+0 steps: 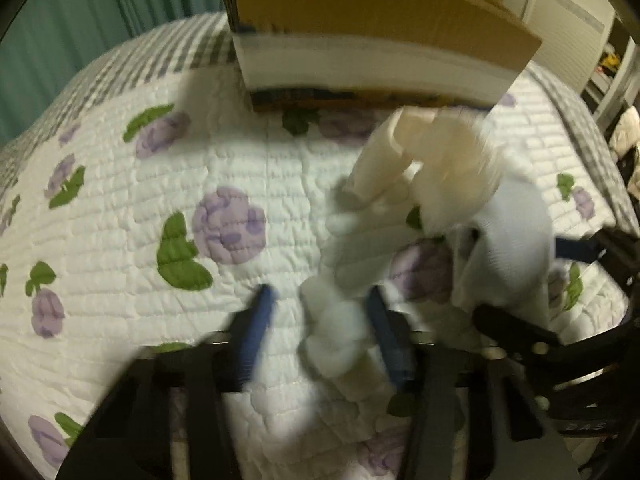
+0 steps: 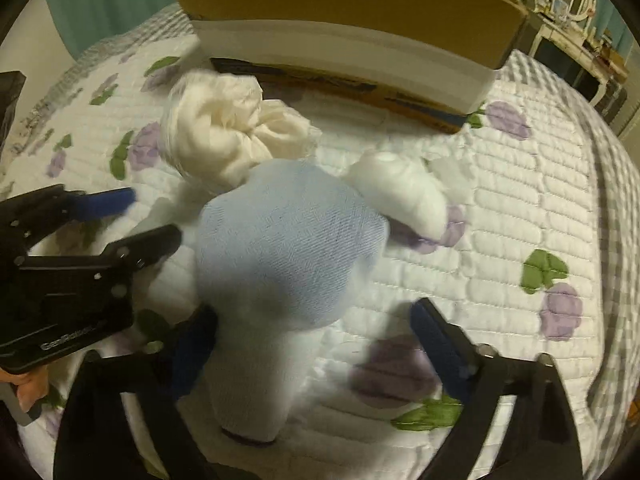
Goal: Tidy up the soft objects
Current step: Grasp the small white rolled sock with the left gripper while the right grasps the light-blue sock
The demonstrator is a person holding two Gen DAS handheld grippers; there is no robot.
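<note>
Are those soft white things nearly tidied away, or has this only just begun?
It looks early. Nothing visibly sits in the cardboard box, though its inside is mostly hidden. The cream bundle and small white roll lie on the quilt before it. In hand: the pale blue sock sits between the open right tongs, and a white sock between the open left tongs. All pieces remain to sort.

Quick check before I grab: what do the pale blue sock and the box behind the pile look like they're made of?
The pale blue sock looks like soft knitted fabric, matte, with a fine ribbed weave showing on its toe. The box looks like plain brown cardboard, dull, with a white band and dark print low on its side.
</note>
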